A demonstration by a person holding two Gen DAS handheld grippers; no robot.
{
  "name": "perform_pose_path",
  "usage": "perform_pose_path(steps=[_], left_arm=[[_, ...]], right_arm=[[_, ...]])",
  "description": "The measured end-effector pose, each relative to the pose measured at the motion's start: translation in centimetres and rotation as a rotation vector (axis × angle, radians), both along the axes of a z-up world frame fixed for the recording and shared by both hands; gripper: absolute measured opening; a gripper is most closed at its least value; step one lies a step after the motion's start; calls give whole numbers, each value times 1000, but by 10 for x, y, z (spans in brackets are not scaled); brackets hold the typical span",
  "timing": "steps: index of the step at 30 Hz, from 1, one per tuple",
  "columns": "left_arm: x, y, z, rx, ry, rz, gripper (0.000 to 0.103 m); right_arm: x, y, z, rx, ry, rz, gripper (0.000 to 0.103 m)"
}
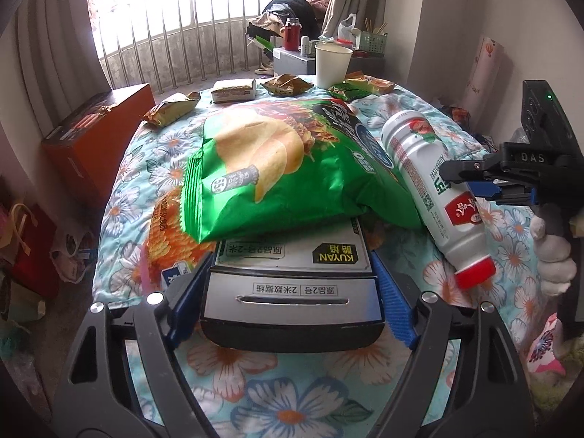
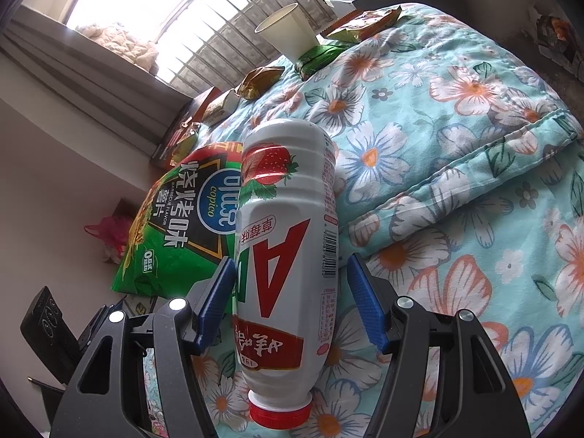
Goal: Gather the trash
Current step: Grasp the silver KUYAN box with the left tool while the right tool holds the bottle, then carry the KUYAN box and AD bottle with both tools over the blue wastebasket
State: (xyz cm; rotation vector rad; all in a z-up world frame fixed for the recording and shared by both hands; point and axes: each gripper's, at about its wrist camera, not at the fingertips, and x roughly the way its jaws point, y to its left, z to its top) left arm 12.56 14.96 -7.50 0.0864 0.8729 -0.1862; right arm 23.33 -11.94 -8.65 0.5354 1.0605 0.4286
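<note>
My left gripper (image 1: 292, 277) has its blue pads against both sides of a grey cable box (image 1: 288, 314), which lies on the floral quilt (image 1: 284, 401). A big green chip bag (image 1: 284, 168) rests on the box's far end. To its right, a white strawberry drink bottle (image 1: 419, 160) with a red cap leans on the bag, cap end low. My right gripper (image 1: 463, 179) is shut across its middle, held by a gloved hand (image 1: 554, 252). In the right wrist view the bottle (image 2: 288, 219) stands between the pads of the right gripper (image 2: 290, 266), with the chip bag (image 2: 175, 241) to its left.
An orange snack packet (image 1: 164, 233) lies under the chip bag. Along the far edge of the quilt sit a paper cup (image 1: 333, 65), several crumpled wrappers (image 1: 288, 84) and a small carton (image 1: 233, 90). An orange box (image 1: 95, 138) stands at the left, with bags on the floor below it.
</note>
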Motion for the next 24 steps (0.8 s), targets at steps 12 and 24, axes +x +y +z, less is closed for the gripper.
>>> perform_pose_path(steps=[12,24], left_arm=[[-82,12,-10,-57,285,-103,84],[-97,43,2,-308,354,-104,86]], right_arm=[[-2,-6,0,22,-6,-12,62],[-9,-44,-19,282,89,-65,47]])
